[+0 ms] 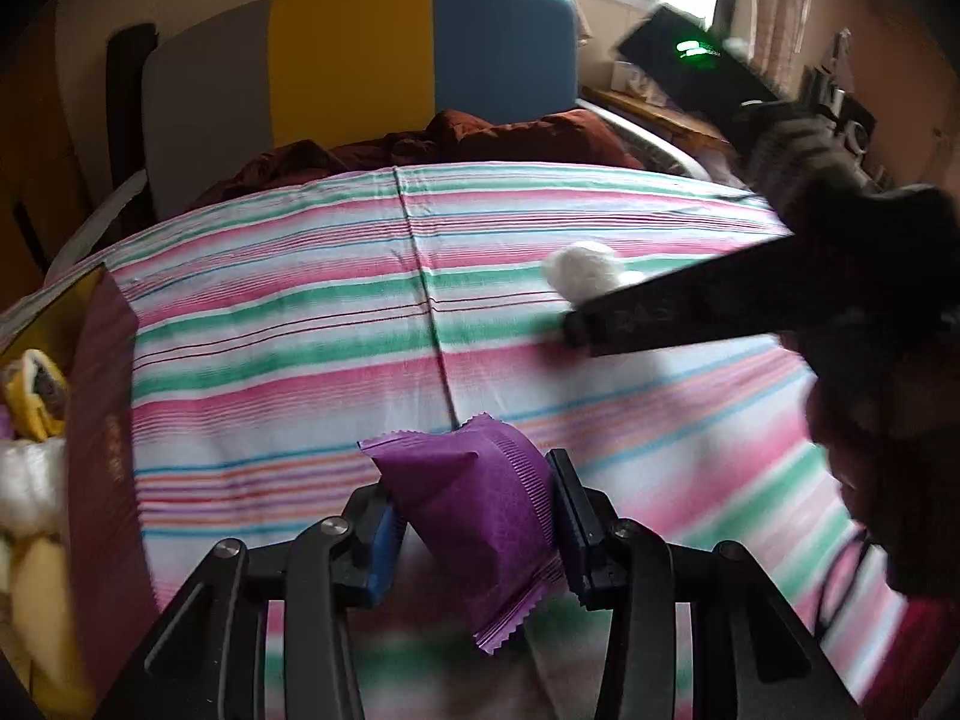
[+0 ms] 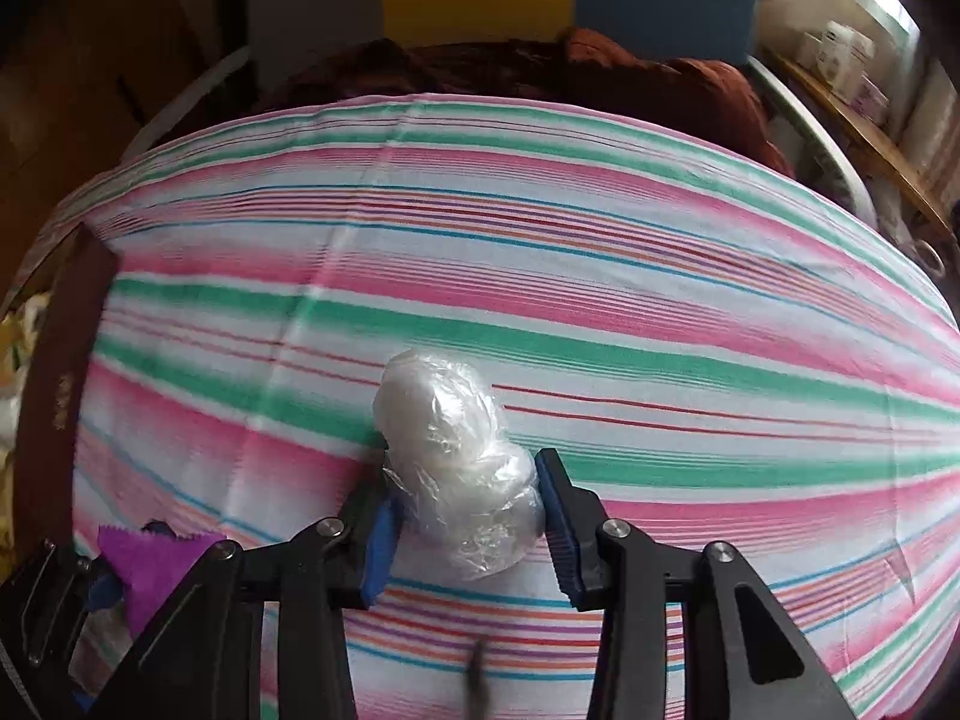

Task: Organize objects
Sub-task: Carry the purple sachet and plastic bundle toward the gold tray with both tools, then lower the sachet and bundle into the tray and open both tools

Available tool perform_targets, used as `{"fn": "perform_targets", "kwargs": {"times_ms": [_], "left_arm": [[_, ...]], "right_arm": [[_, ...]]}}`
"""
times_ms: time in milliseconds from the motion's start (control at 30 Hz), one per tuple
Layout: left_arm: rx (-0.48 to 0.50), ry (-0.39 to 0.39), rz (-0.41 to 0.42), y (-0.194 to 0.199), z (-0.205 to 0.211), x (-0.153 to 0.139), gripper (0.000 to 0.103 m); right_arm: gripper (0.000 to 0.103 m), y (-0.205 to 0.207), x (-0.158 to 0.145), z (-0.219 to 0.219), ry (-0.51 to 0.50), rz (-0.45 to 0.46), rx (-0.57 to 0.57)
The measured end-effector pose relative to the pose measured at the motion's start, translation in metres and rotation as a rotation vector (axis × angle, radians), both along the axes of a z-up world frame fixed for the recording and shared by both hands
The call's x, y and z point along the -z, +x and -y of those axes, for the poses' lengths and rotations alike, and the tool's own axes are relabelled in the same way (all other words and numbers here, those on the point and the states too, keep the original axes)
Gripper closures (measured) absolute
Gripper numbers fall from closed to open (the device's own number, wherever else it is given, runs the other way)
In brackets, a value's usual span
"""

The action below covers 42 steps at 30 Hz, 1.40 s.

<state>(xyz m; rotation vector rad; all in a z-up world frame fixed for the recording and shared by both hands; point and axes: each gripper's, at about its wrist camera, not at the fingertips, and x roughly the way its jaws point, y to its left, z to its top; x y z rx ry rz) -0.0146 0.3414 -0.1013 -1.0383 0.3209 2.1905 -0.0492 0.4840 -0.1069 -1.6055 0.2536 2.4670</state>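
My left gripper [image 1: 474, 516] is shut on a purple snack packet [image 1: 480, 504] and holds it above the striped bed sheet [image 1: 300, 312]. The packet also shows at the lower left of the right wrist view [image 2: 159, 564]. My right gripper [image 2: 465, 516] is shut on a white plastic-wrapped bundle [image 2: 462, 468], low over the sheet [image 2: 660, 312]. In the left wrist view the bundle [image 1: 585, 267] shows white at the tip of the right gripper [image 1: 600, 324], to the right of the sheet's seam.
A dark red box [image 1: 102, 420] stands at the left edge with yellow and white wrapped items [image 1: 30, 468] inside; its wall shows in the right wrist view [image 2: 60, 384]. A brown blanket [image 1: 480, 138] and a grey, yellow and blue headboard [image 1: 354, 60] lie beyond. A shelf [image 2: 864, 126] runs at right.
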Motion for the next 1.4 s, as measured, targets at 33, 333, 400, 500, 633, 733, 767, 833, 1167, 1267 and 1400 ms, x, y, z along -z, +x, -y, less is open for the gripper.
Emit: {"fn": "perform_targets", "kwargs": {"times_ms": [33, 333, 400, 500, 633, 733, 767, 833, 1167, 1267, 1400], "left_arm": [[0.007, 0.010, -0.016, 0.006, 0.007, -0.008, 0.059], [-0.014, 0.094, -0.105, 0.023, 0.077, -0.067, 0.059], [-0.036, 0.104, -0.112, 0.021, 0.097, -0.075, 0.059], [-0.082, 0.110, -0.119, 0.016, 0.124, -0.080, 0.059], [-0.184, 0.134, -0.105, 0.001, 0.171, -0.086, 0.059], [-0.252, 0.151, -0.100, -0.012, 0.202, -0.089, 0.059], [-0.265, 0.152, -0.097, -0.015, 0.210, -0.089, 0.058], [-0.306, 0.162, -0.077, -0.028, 0.231, -0.088, 0.058], [-0.372, 0.165, 0.002, -0.094, 0.277, -0.090, 0.058], [-0.357, 0.154, 0.015, -0.112, 0.271, -0.089, 0.058], [-0.346, 0.144, 0.013, -0.128, 0.259, -0.085, 0.058]], "right_arm": [[0.061, 0.000, 0.000, 0.007, 0.007, 0.000, -0.028], [0.061, -0.001, -0.001, 0.024, 0.073, 0.025, -0.033], [0.061, 0.002, -0.001, 0.027, 0.088, 0.040, -0.018], [0.061, 0.002, -0.006, 0.040, 0.095, 0.061, -0.020], [0.061, 0.013, -0.028, 0.077, 0.074, 0.014, -0.072], [0.061, 0.017, -0.050, 0.116, 0.018, -0.069, -0.126], [0.061, 0.018, -0.056, 0.129, 0.006, -0.089, -0.139], [0.061, 0.021, -0.067, 0.153, -0.031, -0.132, -0.168], [0.061, 0.019, -0.079, 0.271, -0.133, -0.223, -0.373], [0.061, 0.016, -0.071, 0.285, -0.129, -0.214, -0.384], [0.060, 0.012, -0.058, 0.296, -0.146, -0.196, -0.400]]}}
